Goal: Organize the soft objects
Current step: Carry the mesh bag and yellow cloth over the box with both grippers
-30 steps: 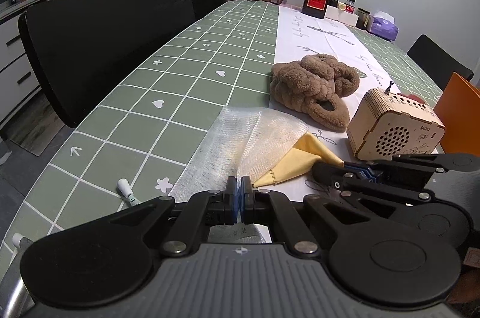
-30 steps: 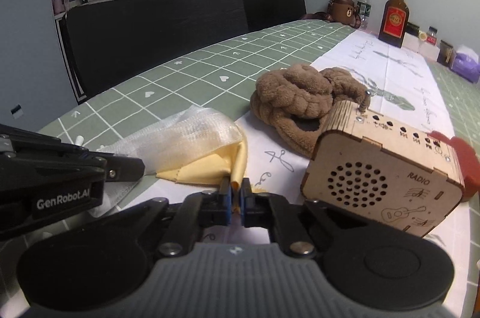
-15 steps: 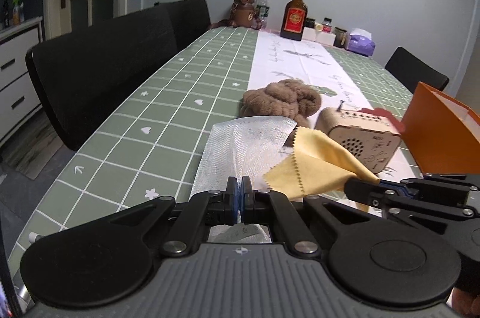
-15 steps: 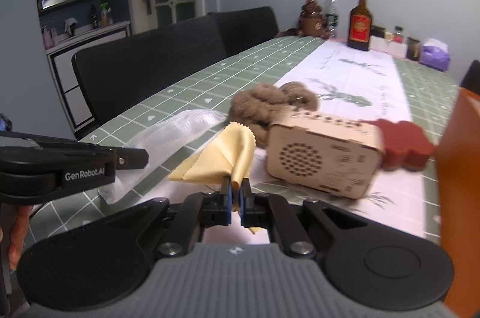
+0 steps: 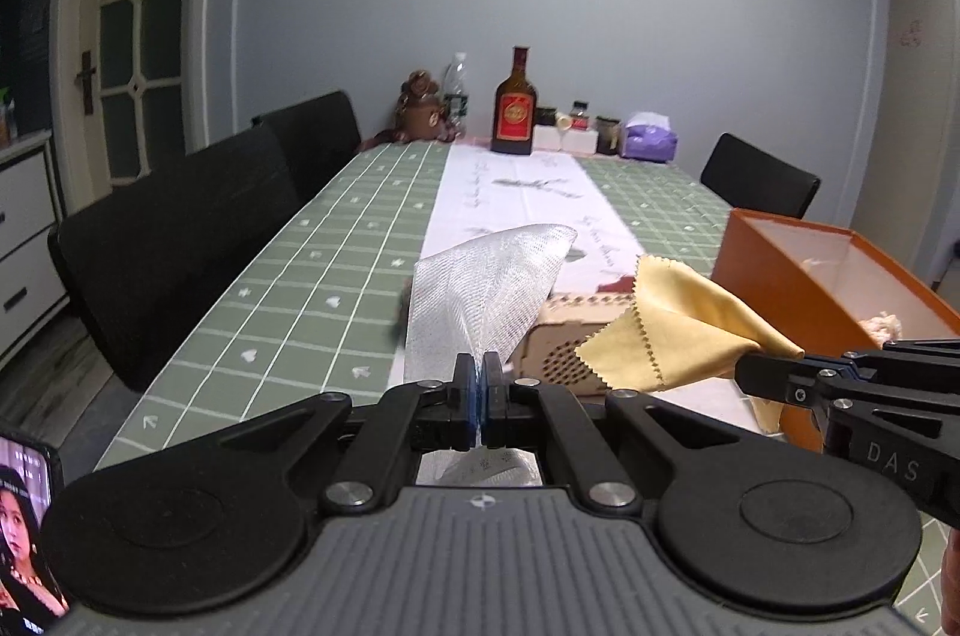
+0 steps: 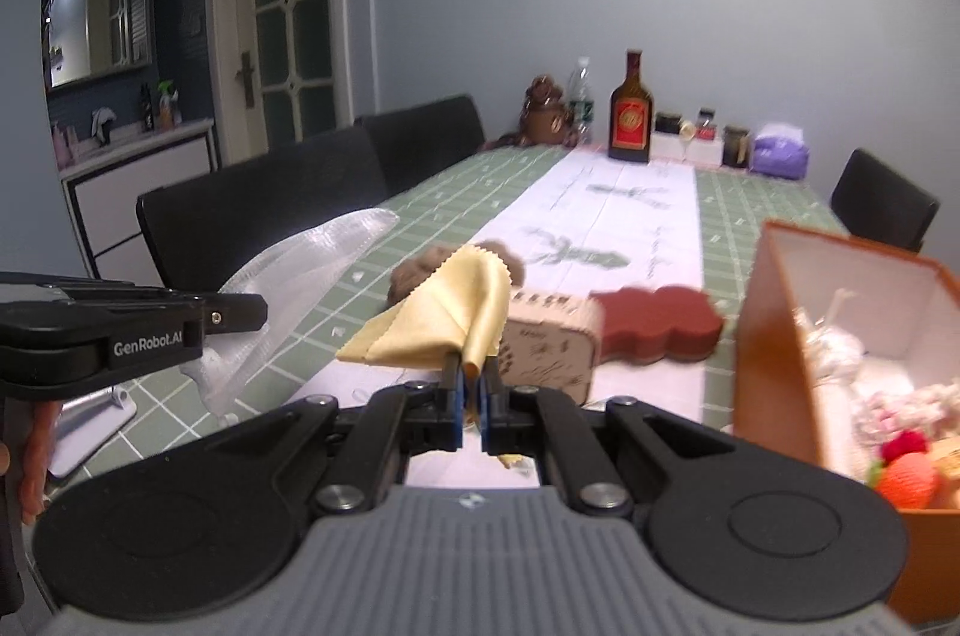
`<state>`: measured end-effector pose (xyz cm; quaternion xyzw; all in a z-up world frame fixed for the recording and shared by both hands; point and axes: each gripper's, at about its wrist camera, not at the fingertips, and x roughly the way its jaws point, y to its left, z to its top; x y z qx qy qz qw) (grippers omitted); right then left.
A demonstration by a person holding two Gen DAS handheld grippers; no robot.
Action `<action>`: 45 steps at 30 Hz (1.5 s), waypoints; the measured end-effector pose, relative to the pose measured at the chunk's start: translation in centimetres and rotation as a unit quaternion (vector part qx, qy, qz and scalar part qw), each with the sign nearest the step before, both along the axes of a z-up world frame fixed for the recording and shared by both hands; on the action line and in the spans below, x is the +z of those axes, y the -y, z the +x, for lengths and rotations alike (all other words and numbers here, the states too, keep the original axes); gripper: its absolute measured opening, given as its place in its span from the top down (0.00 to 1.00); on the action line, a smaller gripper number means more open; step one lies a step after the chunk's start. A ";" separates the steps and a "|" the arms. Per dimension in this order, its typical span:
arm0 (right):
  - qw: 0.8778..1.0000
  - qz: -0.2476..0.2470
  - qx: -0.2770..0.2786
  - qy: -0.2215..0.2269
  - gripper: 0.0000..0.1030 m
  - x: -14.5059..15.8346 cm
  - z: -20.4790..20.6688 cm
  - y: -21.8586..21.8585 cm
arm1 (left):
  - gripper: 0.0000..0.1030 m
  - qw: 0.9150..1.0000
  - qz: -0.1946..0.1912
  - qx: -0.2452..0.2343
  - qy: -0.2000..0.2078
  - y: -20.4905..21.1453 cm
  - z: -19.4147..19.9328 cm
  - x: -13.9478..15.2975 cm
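Note:
My left gripper [image 5: 478,366] is shut on a sheer white mesh cloth [image 5: 480,294], which hangs lifted above the green checked table [image 5: 300,276]. My right gripper [image 6: 471,372] is shut on a yellow cloth [image 6: 444,318] with zigzag edges, also lifted. In the left wrist view the yellow cloth [image 5: 678,330] and the right gripper's arm sit at the right. In the right wrist view the white mesh cloth [image 6: 300,276] trails from the left gripper [image 6: 258,310] at the left. An orange box [image 6: 774,336] with soft toys inside stands to the right.
A wooden radio box [image 6: 552,342], a dark red wavy block [image 6: 660,324] and a brown fuzzy slipper [image 6: 420,270] lie on the table ahead. Bottles, jars, a bear figure and a purple tissue pack [image 5: 651,138] stand at the far end. Black chairs [image 5: 180,240] line the left side.
Both grippers rose from the table with their cloths, which now hang in the air. The view swung right, bringing the orange box into sight.

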<state>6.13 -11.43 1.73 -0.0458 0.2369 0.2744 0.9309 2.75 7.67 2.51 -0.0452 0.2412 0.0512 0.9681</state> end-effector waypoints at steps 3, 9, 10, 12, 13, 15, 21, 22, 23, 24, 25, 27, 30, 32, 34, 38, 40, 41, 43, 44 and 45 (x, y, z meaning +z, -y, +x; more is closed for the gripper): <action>1.000 0.007 -0.012 0.015 0.98 1.1 -0.8 1.5 | 0.99 1.000 0.008 -0.016 0.014 1.4 -0.1 1.1; 0.998 0.020 -0.044 0.035 0.98 3.1 -1.5 5.0 | 0.99 0.998 0.024 -0.048 0.034 4.4 0.6 2.5; 0.998 0.019 -0.051 0.040 0.98 3.3 -1.7 5.4 | 0.99 0.998 0.025 -0.054 0.036 4.9 0.9 2.7; 0.997 0.018 -0.064 0.048 0.98 3.8 -1.7 6.6 | 0.99 0.997 0.026 -0.065 0.040 5.9 1.5 3.0; 0.996 0.020 -0.069 0.052 0.98 4.1 -1.6 7.2 | 0.99 0.996 0.025 -0.073 0.041 6.4 1.8 3.2; 0.995 0.015 -0.081 0.060 0.98 4.6 -1.5 8.4 | 0.99 0.995 0.025 -0.090 0.043 7.7 2.7 3.5; 0.990 -0.017 -0.114 0.079 0.98 6.4 -0.1 12.0 | 0.99 0.988 0.015 -0.148 0.039 11.6 6.1 4.5; 0.990 -0.024 -0.118 0.080 0.98 6.6 0.4 12.5 | 0.99 0.987 0.012 -0.156 0.037 12.2 6.7 4.7; 0.989 -0.034 -0.122 0.081 0.98 6.9 1.0 13.1 | 0.99 0.986 0.010 -0.164 0.036 12.9 7.4 4.8; 0.988 -0.044 -0.125 0.082 0.98 7.1 1.6 13.6 | 0.99 0.984 0.009 -0.173 0.034 13.7 8.2 4.9; 0.987 -0.053 -0.128 0.082 0.98 7.2 2.2 14.0 | 0.99 0.983 0.008 -0.181 0.032 14.5 8.9 5.0; 0.986 -0.067 -0.135 0.076 0.98 7.4 3.7 15.1 | 0.99 0.980 0.003 -0.197 0.025 16.0 10.3 5.2; 0.984 -0.081 -0.146 0.057 0.98 7.2 6.4 17.0 | 0.99 0.975 -0.002 -0.222 0.009 18.2 12.7 5.2; 0.983 -0.090 -0.156 0.043 0.98 6.8 8.4 18.3 | 0.99 0.972 -0.003 -0.234 -0.004 19.6 14.1 5.0; 0.982 -0.096 -0.163 0.027 0.98 6.2 10.3 19.4 | 0.99 0.969 -0.005 -0.247 -0.018 20.8 15.7 4.5; 0.979 -0.114 -0.166 -0.004 0.98 4.9 13.7 20.8 | 0.99 0.961 -0.024 -0.271 -0.058 22.7 18.9 3.2; 0.978 -0.127 -0.163 -0.016 0.98 4.2 15.5 21.1 | 0.99 0.957 -0.039 -0.276 -0.082 23.5 20.3 2.3; 0.977 -0.137 -0.161 -0.021 0.98 3.8 16.2 21.2 | 0.99 0.955 -0.043 -0.277 -0.091 23.9 21.0 1.8; 0.975 -0.154 -0.159 -0.030 0.98 3.0 17.6 21.4 | 0.99 0.953 -0.044 -0.277 -0.111 24.6 22.2 0.8; 0.974 -0.162 -0.156 -0.034 0.98 2.6 18.2 21.5 | 0.99 0.953 -0.043 -0.275 -0.120 24.9 22.8 0.4; 0.973 -0.173 -0.151 -0.038 0.98 2.1 18.9 21.3 | 0.99 0.953 -0.043 -0.272 -0.131 25.3 23.4 -0.1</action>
